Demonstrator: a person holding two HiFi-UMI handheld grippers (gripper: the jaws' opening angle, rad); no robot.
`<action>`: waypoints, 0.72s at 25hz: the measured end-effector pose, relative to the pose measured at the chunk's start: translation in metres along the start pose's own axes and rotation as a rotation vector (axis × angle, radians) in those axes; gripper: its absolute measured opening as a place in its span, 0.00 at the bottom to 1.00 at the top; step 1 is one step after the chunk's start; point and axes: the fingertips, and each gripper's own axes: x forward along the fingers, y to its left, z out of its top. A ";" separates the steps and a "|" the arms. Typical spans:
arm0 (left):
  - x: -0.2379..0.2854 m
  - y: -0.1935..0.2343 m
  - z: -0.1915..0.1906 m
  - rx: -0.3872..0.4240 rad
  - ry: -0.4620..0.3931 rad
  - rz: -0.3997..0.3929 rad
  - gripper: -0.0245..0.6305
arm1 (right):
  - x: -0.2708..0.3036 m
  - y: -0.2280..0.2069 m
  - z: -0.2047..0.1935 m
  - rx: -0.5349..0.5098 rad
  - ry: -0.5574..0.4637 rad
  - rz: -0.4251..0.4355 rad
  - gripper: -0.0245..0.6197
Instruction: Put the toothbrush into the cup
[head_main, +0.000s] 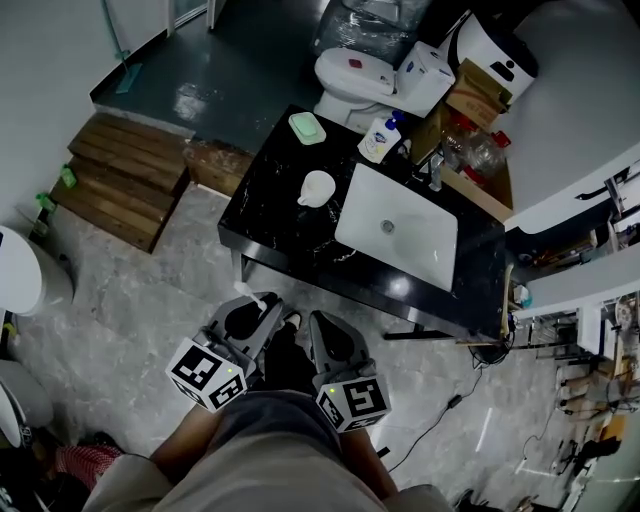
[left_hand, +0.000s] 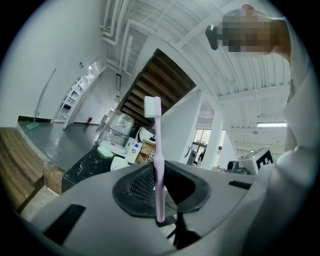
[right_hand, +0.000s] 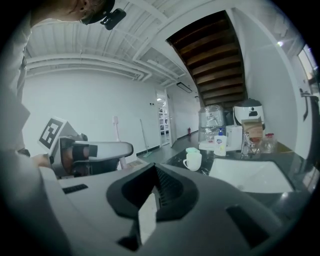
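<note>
Even, cool indoor light as I see it: a white ceiling strip lamp (left_hand: 272, 124) glows and glare spots the glossy black stone counter (head_main: 290, 215). Both gripper views bow strongly toward dark vignetted corners. The pale-pink plastic toothbrush (left_hand: 158, 165) reads sharp, and the head view is dimmer

we see a glossy black marbled counter (head_main: 280, 232), a smooth white ceramic cup (head_main: 317, 187), a pale pink plastic toothbrush (left_hand: 159, 165) and rough brown wooden steps (head_main: 122, 180).

No legible text — none anywhere
</note>
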 end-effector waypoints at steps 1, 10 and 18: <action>0.004 0.002 0.000 -0.003 0.003 0.001 0.11 | 0.003 -0.004 0.000 0.004 -0.001 -0.001 0.05; 0.052 0.029 0.002 -0.010 0.033 0.020 0.11 | 0.040 -0.046 0.006 0.048 -0.014 0.012 0.05; 0.106 0.052 0.011 -0.024 0.060 0.014 0.11 | 0.079 -0.086 0.016 0.075 -0.005 0.029 0.05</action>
